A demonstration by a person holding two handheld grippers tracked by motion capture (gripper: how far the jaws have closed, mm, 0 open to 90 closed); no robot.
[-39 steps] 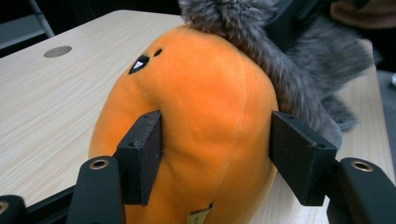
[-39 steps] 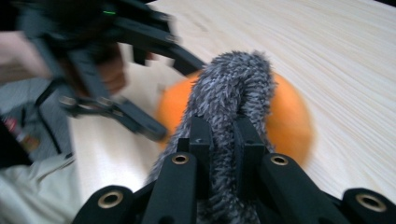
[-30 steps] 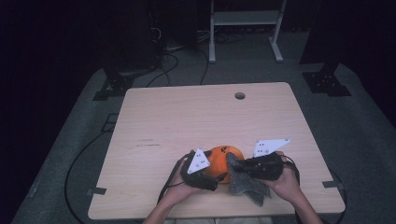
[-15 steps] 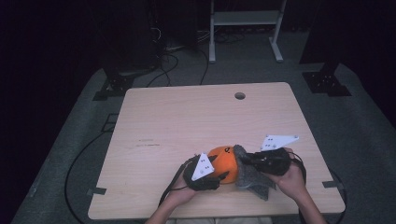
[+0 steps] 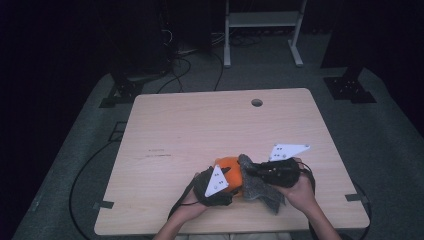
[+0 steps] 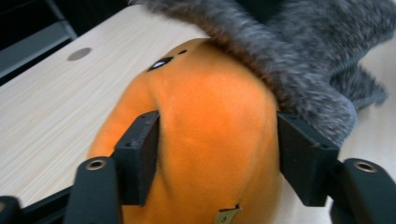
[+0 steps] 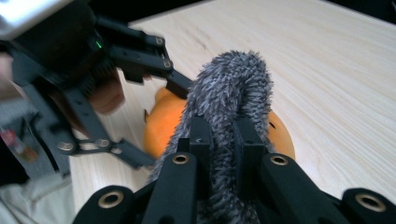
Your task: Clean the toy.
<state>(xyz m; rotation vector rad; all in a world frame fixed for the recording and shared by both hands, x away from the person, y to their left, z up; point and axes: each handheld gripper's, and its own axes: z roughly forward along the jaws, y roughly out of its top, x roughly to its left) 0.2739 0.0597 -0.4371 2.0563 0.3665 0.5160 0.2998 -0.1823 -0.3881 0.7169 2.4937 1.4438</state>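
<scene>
An orange plush toy [image 5: 230, 166] lies near the table's front edge. My left gripper [image 5: 234, 181] comes at it from the left. Its pads [image 6: 140, 154] press into the plush's [image 6: 210, 121] sides, and its jaws closed in and have just been opening slightly with the plush still squeezed between them. A grey fuzzy cloth [image 5: 259, 189] drapes over the plush's right side. My right gripper [image 7: 224, 135] is shut on a raised fold of that cloth [image 7: 231, 84], just right of the plush [image 7: 161, 128] and facing the left gripper [image 7: 159, 123].
The light wooden table [image 5: 200, 130] has a round cable hole [image 5: 256, 102] at its far side. Tape tabs sit at its front corners. On the grey floor beyond are black cables [image 5: 185, 70], dark stands and a white frame [image 5: 260, 20].
The left gripper's jaws have closed onto the orange plush. The right gripper keeps its hold on the grey cloth, which now lies closer against the plush. Both hands have barely shifted.
</scene>
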